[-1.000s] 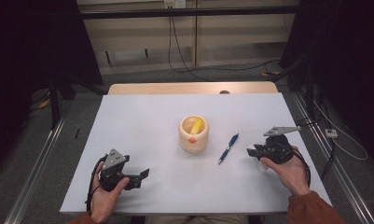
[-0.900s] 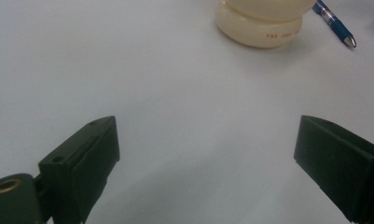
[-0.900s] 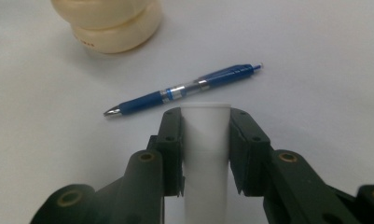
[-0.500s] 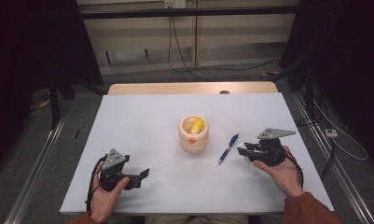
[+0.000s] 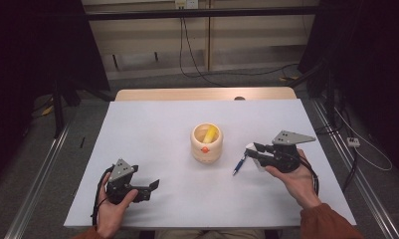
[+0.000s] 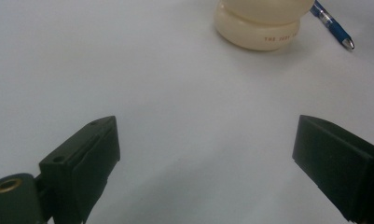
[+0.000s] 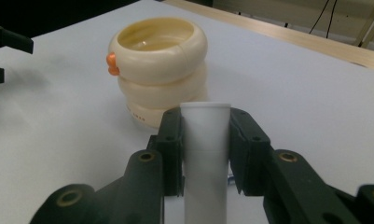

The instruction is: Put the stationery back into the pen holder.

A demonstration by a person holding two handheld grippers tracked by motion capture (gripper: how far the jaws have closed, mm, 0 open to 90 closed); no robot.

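My left gripper (image 5: 154, 185) rests near the bench's (image 5: 152, 129) near-left corner, jaws wide and empty. My right gripper (image 7: 205, 140) hangs toward the right edge, jaws clamped on a white tube (image 7: 205, 154). Just past it lies a pen (image 5: 239, 165); mid-bench stands the cup (image 5: 206, 143).

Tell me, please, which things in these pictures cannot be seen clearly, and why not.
- White tube in the right gripper: lower end cut off by the bottom edge of the right gripper view; tiny in the high view.
- Blue pen: upper part hidden behind the right gripper in the high view.
- Cream pot: top cut off by the left gripper view's upper edge; its lettering is blurred.
- Yellow thing in the pot: too small to identify.
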